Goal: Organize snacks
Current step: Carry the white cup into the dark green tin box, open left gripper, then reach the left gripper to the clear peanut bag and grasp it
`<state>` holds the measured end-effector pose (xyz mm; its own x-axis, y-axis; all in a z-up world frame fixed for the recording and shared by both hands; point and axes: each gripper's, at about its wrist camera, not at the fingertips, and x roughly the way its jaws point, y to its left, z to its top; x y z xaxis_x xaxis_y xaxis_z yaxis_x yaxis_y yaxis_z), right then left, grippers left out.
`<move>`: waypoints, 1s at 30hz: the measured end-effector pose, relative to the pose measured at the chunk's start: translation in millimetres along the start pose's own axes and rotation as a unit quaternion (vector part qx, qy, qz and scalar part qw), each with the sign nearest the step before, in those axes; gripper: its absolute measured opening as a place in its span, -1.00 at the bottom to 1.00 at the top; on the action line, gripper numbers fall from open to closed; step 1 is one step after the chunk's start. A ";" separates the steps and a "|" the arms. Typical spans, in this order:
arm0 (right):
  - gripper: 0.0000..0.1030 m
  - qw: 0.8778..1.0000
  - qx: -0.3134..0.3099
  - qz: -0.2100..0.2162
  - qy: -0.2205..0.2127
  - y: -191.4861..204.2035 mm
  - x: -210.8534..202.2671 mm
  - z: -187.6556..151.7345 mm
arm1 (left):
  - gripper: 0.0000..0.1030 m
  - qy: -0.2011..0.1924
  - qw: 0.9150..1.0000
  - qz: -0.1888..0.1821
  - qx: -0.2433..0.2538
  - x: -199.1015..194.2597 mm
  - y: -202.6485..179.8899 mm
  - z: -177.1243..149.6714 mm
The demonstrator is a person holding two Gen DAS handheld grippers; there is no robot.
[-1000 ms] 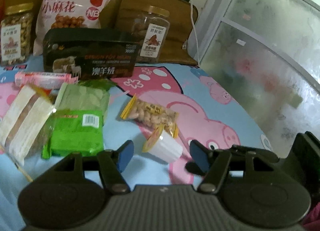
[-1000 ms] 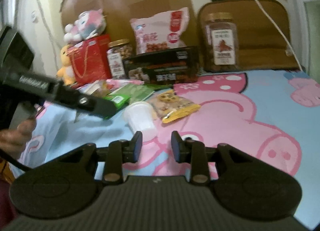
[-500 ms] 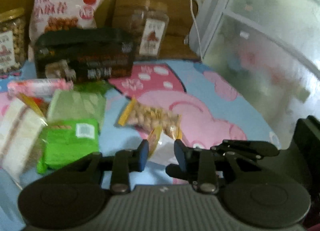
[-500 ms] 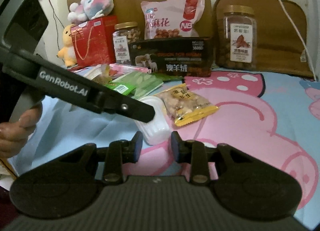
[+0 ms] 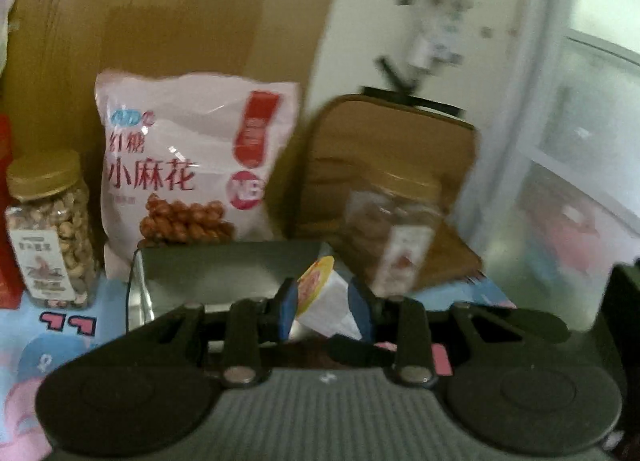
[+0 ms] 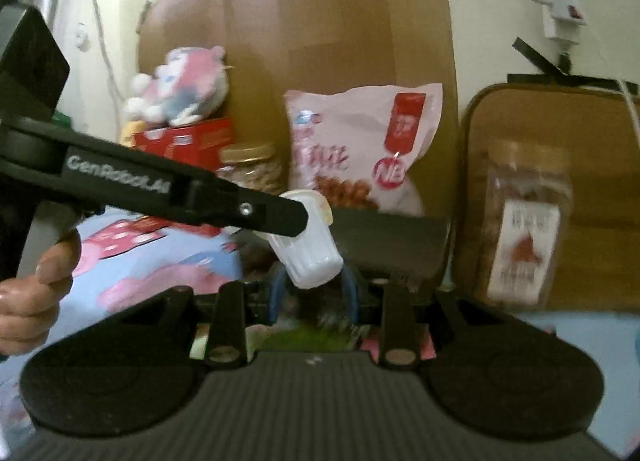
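My left gripper [image 5: 322, 307] is shut on a small white jelly cup [image 5: 326, 301] with a yellow-orange lid and holds it tilted in the air above the black box [image 5: 224, 269]. In the right wrist view the cup [image 6: 306, 251] hangs from the left gripper's finger [image 6: 256, 211], just in front of my right gripper [image 6: 314, 293]. The right gripper's blue-padded fingers stand a little apart and hold nothing. A pink snack bag [image 5: 188, 161], a peanut jar [image 5: 52, 237] and a second jar [image 5: 396, 233] stand behind the box.
A brown cardboard sheet [image 6: 340, 41] and a tan case [image 6: 560, 149] lean against the back wall. A red box [image 6: 188, 141] with plush toys [image 6: 184, 85] on it stands at the left. A frosted window [image 5: 580, 161] is on the right. The cartoon-print cloth [image 6: 160, 261] covers the surface.
My left gripper closed on the jelly cup and lifted it off the cloth toward the black box. Both views tilted up; the right gripper rose and sits right behind the cup.
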<state>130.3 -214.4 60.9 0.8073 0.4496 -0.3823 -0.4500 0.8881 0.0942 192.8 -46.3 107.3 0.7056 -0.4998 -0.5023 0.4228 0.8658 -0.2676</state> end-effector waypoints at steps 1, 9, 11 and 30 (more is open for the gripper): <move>-0.38 1.000 -0.003 -0.005 0.006 -4.4 12.7 2.9 | -0.47 0.009 1.000 0.002 -0.013 13.7 8.0 4.3; -0.46 0.999 -0.021 -0.022 0.035 -17.3 66.2 1.6 | -0.44 0.037 0.997 0.031 -0.067 61.0 46.4 -3.8; -0.24 0.999 -0.014 -0.022 0.027 -19.1 61.3 1.8 | -0.43 0.033 0.997 0.034 -0.065 53.0 43.7 -5.5; 0.22 0.991 0.102 -0.055 0.067 4.8 -102.7 -114.7 | 0.06 0.116 0.992 -0.039 -0.006 -1.0 -36.0 -119.4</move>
<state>1.4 -267.3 -4.9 0.7830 0.3435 -0.5186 -0.2633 0.9383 0.2240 109.0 -74.1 19.2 0.5201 -0.5478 -0.6553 0.4638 0.8254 -0.3219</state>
